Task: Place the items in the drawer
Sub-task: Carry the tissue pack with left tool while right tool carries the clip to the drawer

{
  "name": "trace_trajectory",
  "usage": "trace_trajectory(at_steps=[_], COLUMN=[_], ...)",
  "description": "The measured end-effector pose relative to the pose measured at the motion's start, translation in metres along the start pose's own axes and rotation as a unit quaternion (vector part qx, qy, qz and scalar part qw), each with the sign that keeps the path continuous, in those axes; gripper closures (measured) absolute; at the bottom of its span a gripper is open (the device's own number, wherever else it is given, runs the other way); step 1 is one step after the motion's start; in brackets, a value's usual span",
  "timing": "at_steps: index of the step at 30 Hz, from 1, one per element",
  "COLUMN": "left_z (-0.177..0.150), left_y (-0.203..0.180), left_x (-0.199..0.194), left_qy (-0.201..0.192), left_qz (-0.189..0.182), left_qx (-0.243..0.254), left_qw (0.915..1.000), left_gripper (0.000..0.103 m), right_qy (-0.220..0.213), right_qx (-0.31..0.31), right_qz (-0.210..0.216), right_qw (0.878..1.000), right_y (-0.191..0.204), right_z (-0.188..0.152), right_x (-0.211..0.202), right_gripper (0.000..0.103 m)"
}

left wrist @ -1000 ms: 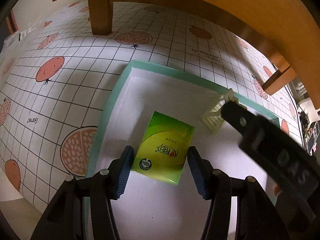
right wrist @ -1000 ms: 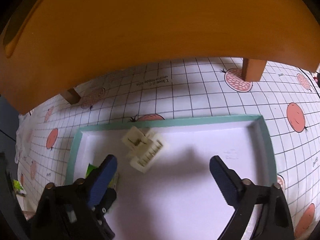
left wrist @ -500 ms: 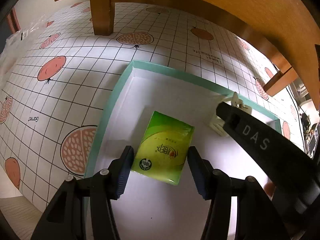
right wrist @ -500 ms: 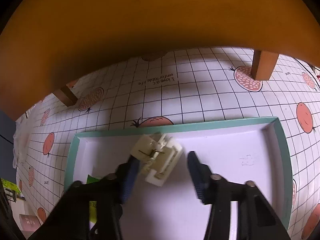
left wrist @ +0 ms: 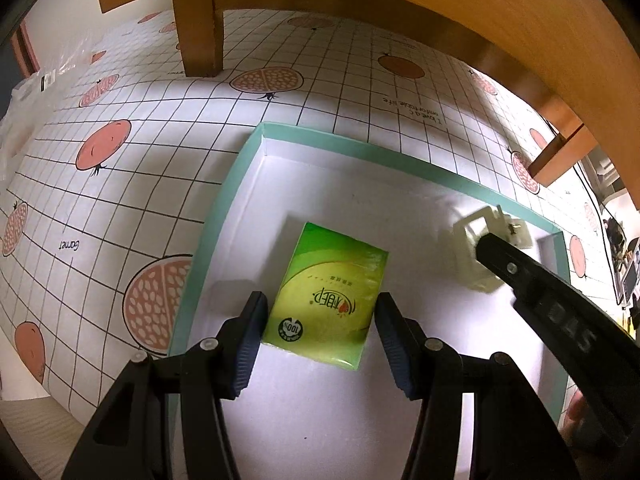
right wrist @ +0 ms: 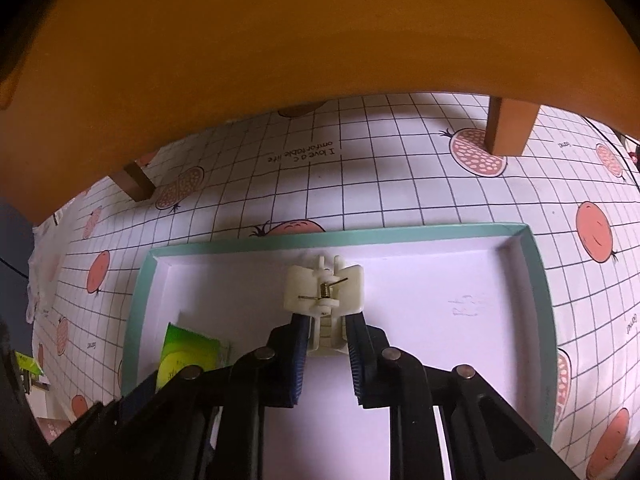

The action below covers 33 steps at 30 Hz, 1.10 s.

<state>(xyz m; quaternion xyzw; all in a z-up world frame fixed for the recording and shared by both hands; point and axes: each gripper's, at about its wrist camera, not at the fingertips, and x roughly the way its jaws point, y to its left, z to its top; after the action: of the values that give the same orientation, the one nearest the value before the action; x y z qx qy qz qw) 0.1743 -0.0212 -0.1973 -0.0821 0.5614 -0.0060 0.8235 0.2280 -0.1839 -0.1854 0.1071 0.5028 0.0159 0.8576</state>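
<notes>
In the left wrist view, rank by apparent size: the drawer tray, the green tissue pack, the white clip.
1. drawer tray, largest by far.
2. green tissue pack, between the open left gripper fingers.
3. white clip, smallest, though the right gripper partly covers it.

Both cameras ride low on the hand-held tools, looking forward and down along the fingers into the white drawer (left wrist: 352, 184) from close by, beneath a wooden shelf edge. The left view faces the drawer's left part; the right view faces its middle. They share the green packet (left wrist: 328, 296) (right wrist: 188, 354), the white clip (left wrist: 472, 252) (right wrist: 324, 288), and the fruit-print tabletop (left wrist: 120, 208).
</notes>
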Motion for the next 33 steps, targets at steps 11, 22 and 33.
trace_trajectory(at_steps=[11,22,33], left_z=[-0.005,0.011,0.077], left_y=[-0.006,-0.005,-0.012], left_x=[-0.025,-0.152,-0.254], left_qy=[-0.014,-0.156,-0.263], left_qz=[-0.029,-0.075,-0.106], left_qx=[0.017,0.027,0.036], left_qw=[0.9993,0.9845,0.9582], left_gripper=[0.051,0.051,0.051], right_qy=[-0.026,-0.105,-0.204], right_qx=[-0.021,-0.041,-0.082], right_qz=[0.007,0.034,0.067], right_qw=[0.999,0.993,0.973], right_y=[-0.011,-0.007,0.02], right_z=[-0.009,0.003,0.055], right_x=[-0.051,-0.141,-0.233], right_gripper=[0.084,0.084,0.084])
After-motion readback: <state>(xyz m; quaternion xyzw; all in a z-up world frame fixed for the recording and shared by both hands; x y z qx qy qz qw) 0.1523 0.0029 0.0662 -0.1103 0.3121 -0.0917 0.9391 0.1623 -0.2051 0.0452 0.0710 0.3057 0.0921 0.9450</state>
